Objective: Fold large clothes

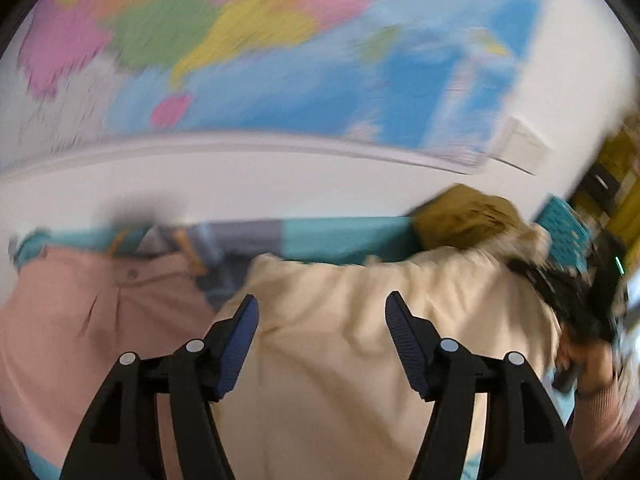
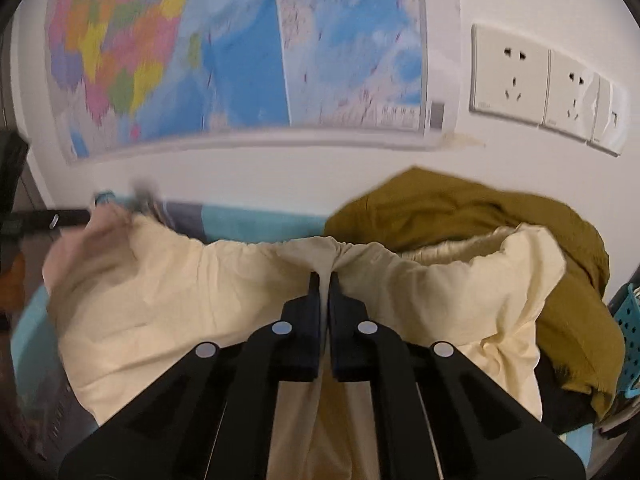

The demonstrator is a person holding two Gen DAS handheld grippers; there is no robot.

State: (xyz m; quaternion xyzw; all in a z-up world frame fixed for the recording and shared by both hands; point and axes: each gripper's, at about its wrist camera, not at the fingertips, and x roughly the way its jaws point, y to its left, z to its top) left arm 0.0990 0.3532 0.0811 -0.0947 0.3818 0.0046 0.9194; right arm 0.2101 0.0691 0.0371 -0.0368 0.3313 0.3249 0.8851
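A large cream garment (image 2: 180, 292) lies spread over a teal surface (image 2: 256, 216) by the wall. My right gripper (image 2: 325, 278) is shut on a gathered fold at the garment's far edge, and the cloth puckers at the tips. In the left wrist view the cream garment (image 1: 340, 340) fills the middle. My left gripper (image 1: 322, 300) stands open above it, with nothing pinched between its blue pads (image 1: 240, 340). This view is blurred. The other gripper and a hand (image 1: 588, 364) show as a dark smear at the right.
A pink garment (image 1: 80, 312) lies left of the cream one. An olive garment (image 2: 460, 208) is heaped at the back right beside a teal perforated basket (image 2: 632, 320). A coloured map (image 2: 240, 60) and wall sockets (image 2: 512, 76) hang on the white wall close behind.
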